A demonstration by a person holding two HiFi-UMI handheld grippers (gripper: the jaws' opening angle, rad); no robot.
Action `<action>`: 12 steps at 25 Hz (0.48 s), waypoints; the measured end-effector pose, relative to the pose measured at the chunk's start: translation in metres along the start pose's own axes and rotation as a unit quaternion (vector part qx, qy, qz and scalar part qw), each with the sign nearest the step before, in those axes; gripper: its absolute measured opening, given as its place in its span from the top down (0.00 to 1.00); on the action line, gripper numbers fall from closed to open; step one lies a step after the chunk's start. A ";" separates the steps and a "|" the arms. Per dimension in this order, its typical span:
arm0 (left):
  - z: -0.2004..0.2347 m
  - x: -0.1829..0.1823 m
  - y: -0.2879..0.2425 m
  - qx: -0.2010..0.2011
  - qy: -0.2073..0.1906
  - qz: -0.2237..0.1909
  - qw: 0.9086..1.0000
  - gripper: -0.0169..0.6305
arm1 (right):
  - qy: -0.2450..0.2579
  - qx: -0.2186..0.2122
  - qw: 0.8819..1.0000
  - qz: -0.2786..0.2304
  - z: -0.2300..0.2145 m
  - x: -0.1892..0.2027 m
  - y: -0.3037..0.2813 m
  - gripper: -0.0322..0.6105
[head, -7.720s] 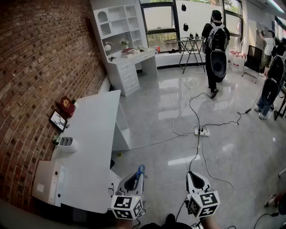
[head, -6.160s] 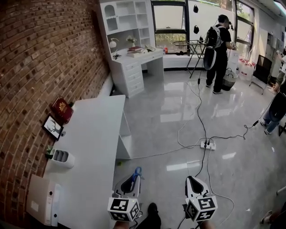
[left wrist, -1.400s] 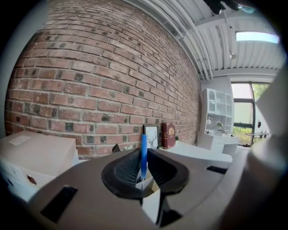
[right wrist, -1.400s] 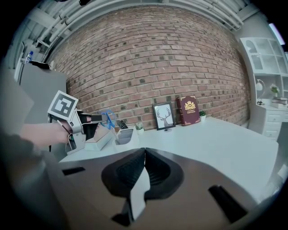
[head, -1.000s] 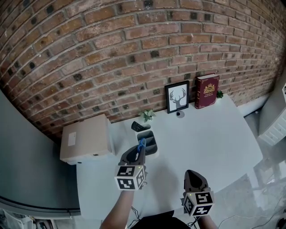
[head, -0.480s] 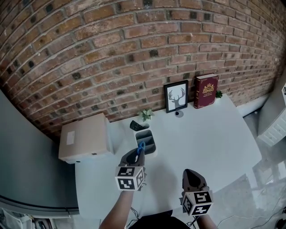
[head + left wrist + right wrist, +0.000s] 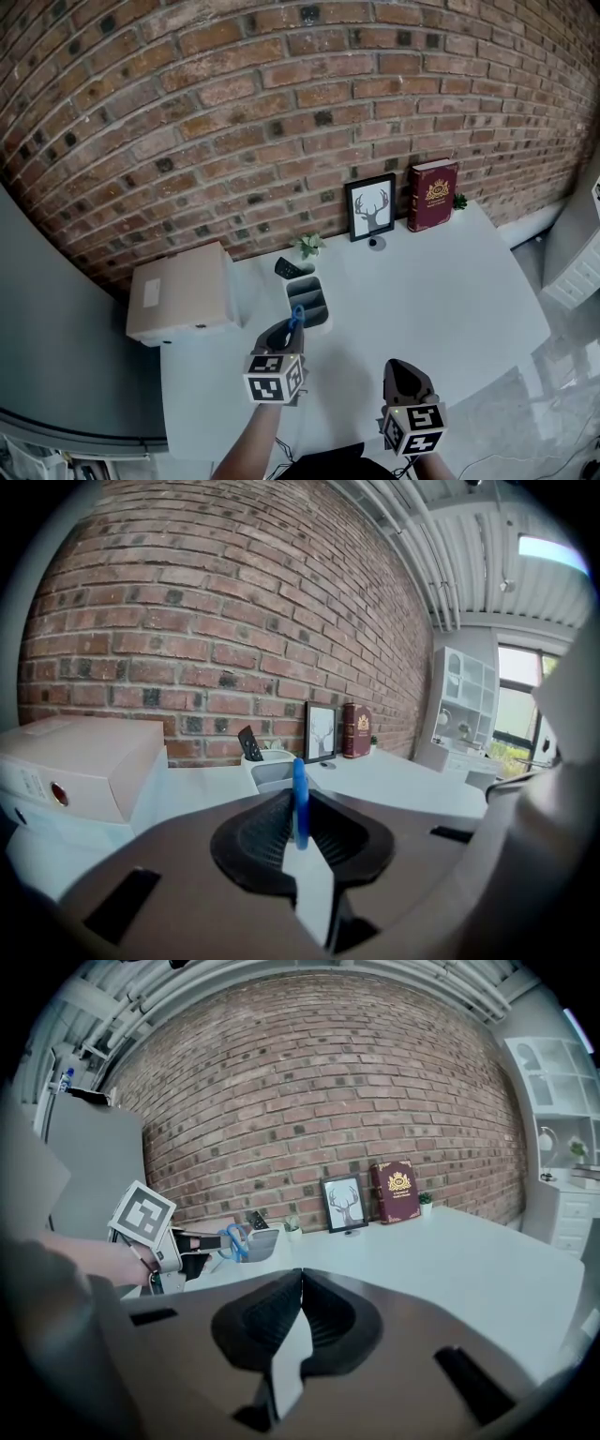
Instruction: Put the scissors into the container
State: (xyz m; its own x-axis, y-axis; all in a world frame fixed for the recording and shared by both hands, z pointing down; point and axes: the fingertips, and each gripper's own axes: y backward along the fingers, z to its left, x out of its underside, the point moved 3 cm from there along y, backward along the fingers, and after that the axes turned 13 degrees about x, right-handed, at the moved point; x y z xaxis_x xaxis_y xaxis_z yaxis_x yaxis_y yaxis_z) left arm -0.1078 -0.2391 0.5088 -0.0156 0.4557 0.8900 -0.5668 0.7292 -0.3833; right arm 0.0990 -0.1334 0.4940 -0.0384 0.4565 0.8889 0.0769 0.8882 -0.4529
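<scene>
White desk (image 7: 441, 281): left tongs (image 7: 290, 324) clamp scissors (image 7: 296, 314) near container (image 7: 324, 309); right tongs (image 7: 400, 365) closed, empty.

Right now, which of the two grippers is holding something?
The left gripper: its fingers are shut on the blue-handled scissors. The right gripper has its fingers shut with nothing between them.

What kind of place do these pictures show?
Probably a study or home-office corner: a white desk against a brick wall, with a framed deer picture, a red book and a small potted plant.
</scene>
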 end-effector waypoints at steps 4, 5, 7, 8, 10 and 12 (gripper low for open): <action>-0.003 0.003 0.003 0.006 0.007 -0.001 1.000 0.91 | 0.001 0.000 1.000 0.000 -0.002 0.001 0.003 0.95; -0.004 0.003 0.005 0.007 0.008 -0.002 1.000 0.90 | 0.001 0.000 1.000 0.000 -0.002 0.001 0.004 0.95; -0.006 0.004 0.009 0.006 0.010 -0.003 1.000 0.90 | 0.001 -0.001 1.000 -0.001 -0.002 0.002 0.006 0.95; -0.006 0.005 0.011 0.004 0.011 -0.003 1.000 0.90 | 0.002 -0.001 1.000 -0.001 -0.003 0.002 0.006 0.95; -0.009 0.006 0.016 0.004 0.014 -0.004 1.000 0.88 | 0.003 -0.003 1.000 -0.002 -0.003 0.002 0.008 0.95; -0.011 0.008 0.021 0.004 0.016 -0.005 1.000 0.87 | 0.004 -0.006 1.000 -0.003 -0.002 0.003 0.010 0.95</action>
State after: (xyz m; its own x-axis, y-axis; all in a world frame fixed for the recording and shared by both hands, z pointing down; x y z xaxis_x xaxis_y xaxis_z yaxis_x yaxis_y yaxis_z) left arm -0.1107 -0.2138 0.5052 0.0170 0.4643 0.8855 -0.5726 0.7306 -0.3721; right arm 0.1016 -0.1228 0.4922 -0.0316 0.4505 0.8922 0.0884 0.8904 -0.4465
